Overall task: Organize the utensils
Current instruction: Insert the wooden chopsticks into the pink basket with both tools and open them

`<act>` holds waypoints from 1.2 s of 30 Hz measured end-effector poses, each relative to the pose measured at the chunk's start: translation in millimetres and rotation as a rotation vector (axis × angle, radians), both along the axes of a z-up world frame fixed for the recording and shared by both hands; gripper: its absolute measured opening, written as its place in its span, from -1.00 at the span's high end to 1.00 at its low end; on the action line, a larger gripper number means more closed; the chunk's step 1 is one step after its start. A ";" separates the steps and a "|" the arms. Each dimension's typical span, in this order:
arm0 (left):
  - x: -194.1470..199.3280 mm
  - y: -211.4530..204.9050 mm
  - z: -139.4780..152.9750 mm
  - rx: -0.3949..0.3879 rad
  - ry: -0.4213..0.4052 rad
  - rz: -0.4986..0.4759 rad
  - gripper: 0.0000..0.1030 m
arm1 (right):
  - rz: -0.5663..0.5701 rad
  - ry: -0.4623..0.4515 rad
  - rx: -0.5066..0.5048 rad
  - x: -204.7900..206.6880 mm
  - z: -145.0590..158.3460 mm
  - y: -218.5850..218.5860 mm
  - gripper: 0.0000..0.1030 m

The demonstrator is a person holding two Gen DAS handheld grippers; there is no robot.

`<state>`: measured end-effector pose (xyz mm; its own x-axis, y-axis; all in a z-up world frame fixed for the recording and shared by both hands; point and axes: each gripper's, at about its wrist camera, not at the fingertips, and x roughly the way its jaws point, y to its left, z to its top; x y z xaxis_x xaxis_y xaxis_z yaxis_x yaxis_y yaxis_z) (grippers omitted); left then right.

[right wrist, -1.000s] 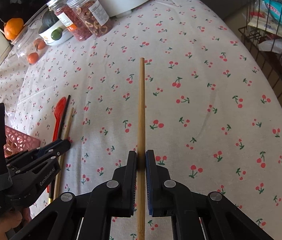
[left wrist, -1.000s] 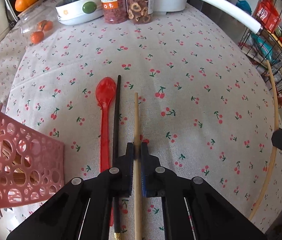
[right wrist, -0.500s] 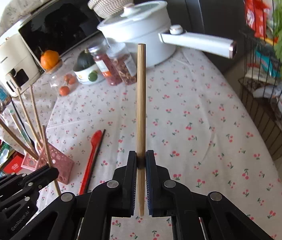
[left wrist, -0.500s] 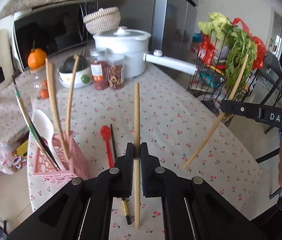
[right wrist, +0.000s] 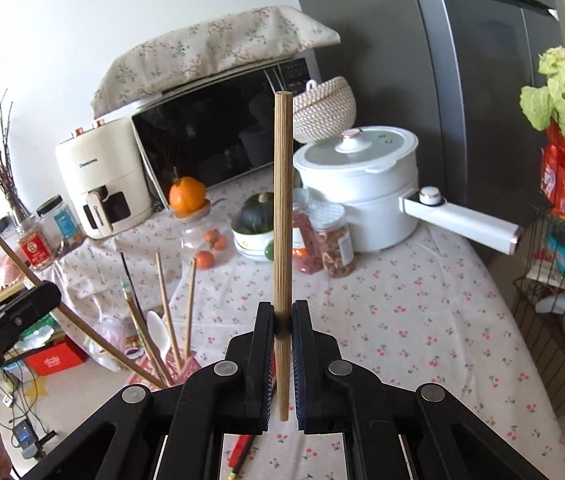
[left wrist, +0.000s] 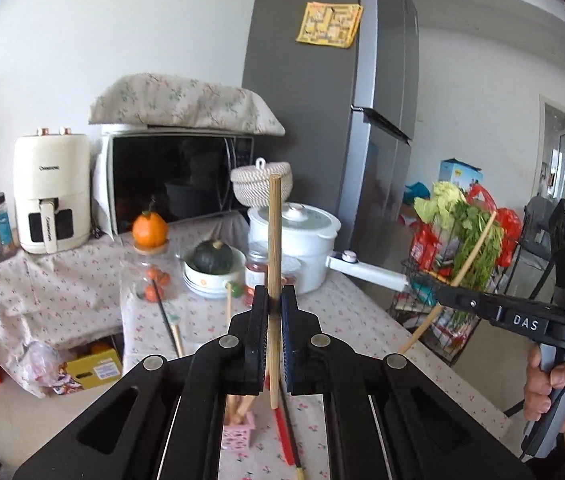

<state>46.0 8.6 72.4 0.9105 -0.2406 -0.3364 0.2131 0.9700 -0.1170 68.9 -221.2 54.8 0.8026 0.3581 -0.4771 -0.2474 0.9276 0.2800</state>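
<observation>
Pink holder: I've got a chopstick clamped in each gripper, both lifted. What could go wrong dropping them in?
1. The pink holder is narrow and already packed with leaning chopsticks and a white spoon; a new stick may snag or tip it.
2. The left gripper and right gripper each pinch a wooden chopstick low on its shaft, so it could pivot or slip.
3. The red spoon and black chopstick lie beside the holder and could get knocked.

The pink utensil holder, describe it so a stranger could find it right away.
Start at the white lidded pot on the cherry-print tablecloth, then look to the table's near left edge. The pink perforated plastic holder stands there, the only container with wooden chopsticks sticking up from it.
</observation>
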 end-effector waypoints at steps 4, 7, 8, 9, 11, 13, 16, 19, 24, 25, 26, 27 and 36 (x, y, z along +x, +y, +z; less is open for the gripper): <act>8.6 26.3 2.1 0.008 -0.020 0.050 0.88 | 0.043 -0.011 0.019 4.9 3.9 25.1 0.89; 14.7 38.7 -2.8 0.034 -0.015 0.079 0.88 | 0.076 -0.006 0.021 9.6 2.2 46.7 0.89; 17.0 41.8 -6.4 0.041 -0.010 0.083 0.88 | 0.085 -0.005 0.020 11.1 1.5 53.3 0.89; 20.0 43.6 -10.8 0.045 -0.004 0.083 0.88 | 0.093 -0.004 0.019 11.9 0.2 58.6 0.89; 28.8 44.0 -22.4 0.062 0.024 0.078 0.88 | 0.108 -0.001 0.017 14.8 -2.3 69.2 0.89; 38.3 43.0 -35.7 0.077 0.062 0.069 0.88 | 0.119 0.005 0.017 17.9 -4.4 78.7 0.89; 52.1 42.0 -53.9 0.081 0.129 0.054 0.88 | 0.136 0.009 0.015 20.8 -6.9 91.7 0.89; 62.9 44.3 -65.3 0.059 0.198 0.036 0.83 | 0.151 0.007 0.008 22.2 -8.7 102.1 0.89; 58.2 56.2 -67.7 0.003 0.227 0.070 -0.58 | 0.165 0.013 -0.007 26.4 -14.8 115.2 0.88; 54.5 58.7 -66.5 -0.002 0.224 0.078 -0.65 | 0.166 0.017 -0.009 27.7 -16.3 117.2 0.88; 51.7 60.7 -65.8 0.000 0.230 0.082 -0.65 | 0.167 0.020 -0.011 28.8 -17.7 118.7 0.88; 49.0 63.0 -66.1 0.001 0.238 0.083 -0.65 | 0.167 0.024 -0.013 30.2 -19.2 120.3 0.88; 36.4 89.8 -89.2 -0.012 0.352 0.113 -0.67 | 0.159 0.043 -0.040 41.3 -31.6 131.9 0.88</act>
<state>82.4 98.5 -16.8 0.7606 -0.1511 -0.6314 0.0498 0.9832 -0.1754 110.1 -89.3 23.2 0.7158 0.4588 -0.5265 -0.3800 0.8884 0.2575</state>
